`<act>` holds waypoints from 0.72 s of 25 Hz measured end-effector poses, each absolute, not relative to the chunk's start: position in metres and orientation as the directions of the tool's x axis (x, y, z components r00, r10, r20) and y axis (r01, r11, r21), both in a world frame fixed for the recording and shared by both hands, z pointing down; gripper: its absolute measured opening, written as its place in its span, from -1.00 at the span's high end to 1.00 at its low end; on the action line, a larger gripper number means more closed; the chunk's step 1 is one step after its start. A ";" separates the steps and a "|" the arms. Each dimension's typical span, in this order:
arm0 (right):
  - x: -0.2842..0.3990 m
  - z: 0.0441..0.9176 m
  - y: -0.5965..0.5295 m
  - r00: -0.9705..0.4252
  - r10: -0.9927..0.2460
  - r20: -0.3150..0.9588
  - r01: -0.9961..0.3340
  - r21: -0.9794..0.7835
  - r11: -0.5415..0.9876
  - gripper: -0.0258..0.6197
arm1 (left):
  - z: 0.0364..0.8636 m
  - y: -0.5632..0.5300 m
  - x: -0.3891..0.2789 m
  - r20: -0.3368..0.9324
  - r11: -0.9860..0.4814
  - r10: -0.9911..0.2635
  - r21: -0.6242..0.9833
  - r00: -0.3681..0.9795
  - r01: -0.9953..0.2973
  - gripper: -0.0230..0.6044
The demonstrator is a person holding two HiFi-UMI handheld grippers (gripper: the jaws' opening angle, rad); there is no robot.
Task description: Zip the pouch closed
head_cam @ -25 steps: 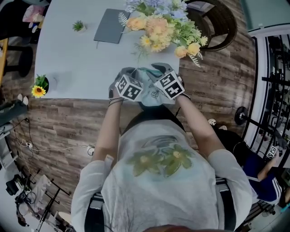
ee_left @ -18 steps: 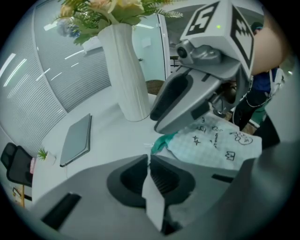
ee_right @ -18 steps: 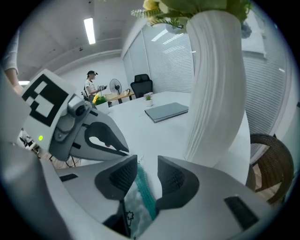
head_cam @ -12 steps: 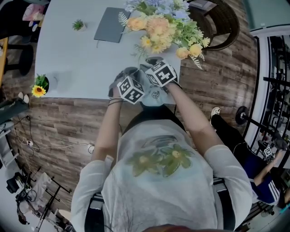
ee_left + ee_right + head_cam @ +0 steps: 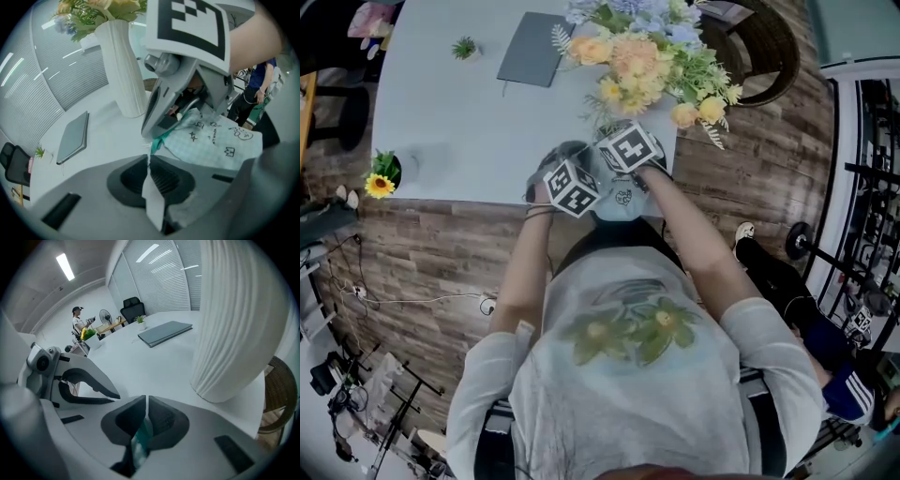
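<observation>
The pouch (image 5: 621, 199), light blue check with black doodles (image 5: 220, 140), lies at the table's near edge, in front of the person. My left gripper (image 5: 149, 161) is shut on a pale strip of fabric at the pouch's end, beside the teal zipper (image 5: 158, 140). My right gripper (image 5: 146, 405) has just been closing and is shut on a teal piece of the zipper; whether it is the pull is hidden. In the head view the two marker cubes, left (image 5: 572, 186) and right (image 5: 630, 148), sit close together above the pouch.
A white ribbed vase (image 5: 234, 324) with a bouquet (image 5: 647, 61) stands just beyond the right gripper. Farther back lie a grey notebook (image 5: 530, 61) and a small plant (image 5: 465, 47). A sunflower pot (image 5: 382, 178) stands at the left edge of the table (image 5: 450, 122). A wicker chair (image 5: 759, 47) stands right.
The right gripper has moved away from the person and leftward, over the pouch and nearer the vase and the left gripper. The left gripper has stayed in place.
</observation>
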State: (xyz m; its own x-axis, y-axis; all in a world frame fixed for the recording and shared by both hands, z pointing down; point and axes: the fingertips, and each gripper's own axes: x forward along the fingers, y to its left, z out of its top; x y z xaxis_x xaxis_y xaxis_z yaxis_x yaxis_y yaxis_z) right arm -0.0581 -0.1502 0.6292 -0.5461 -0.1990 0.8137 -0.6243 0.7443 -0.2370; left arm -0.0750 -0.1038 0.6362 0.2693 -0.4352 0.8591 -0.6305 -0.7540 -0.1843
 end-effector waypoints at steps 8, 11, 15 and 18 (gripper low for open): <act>-0.038 0.630 -0.133 -0.581 -0.144 0.801 -0.623 -0.324 0.712 0.83 | 0.638 -0.112 -0.081 0.861 -0.751 -0.429 -0.173 0.272 -0.637 0.86; -0.040 0.627 -0.120 -0.628 -0.123 0.769 -0.619 -0.398 0.677 0.83 | 0.628 -0.123 -0.076 0.846 -0.743 -0.445 -0.167 0.293 -0.648 0.86; -0.039 0.623 -0.115 -0.663 -0.140 0.735 -0.589 -0.397 0.704 0.82 | 0.635 -0.122 -0.074 0.859 -0.769 -0.421 -0.169 0.290 -0.616 0.86; -0.039 0.617 -0.122 -0.651 -0.182 0.737 -0.526 -0.265 0.808 0.55 | 0.640 -0.119 -0.077 0.865 -0.776 -0.409 -0.163 0.290 -0.609 0.86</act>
State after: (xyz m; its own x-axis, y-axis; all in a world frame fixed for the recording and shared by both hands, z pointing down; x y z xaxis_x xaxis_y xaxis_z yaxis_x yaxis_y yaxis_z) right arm -0.0390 -0.1221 0.6174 -0.6513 -0.1816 0.7368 -0.5257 0.8082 -0.2654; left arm -0.0766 -0.1192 0.6399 0.2896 -0.4091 0.8653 -0.6088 -0.7763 -0.1633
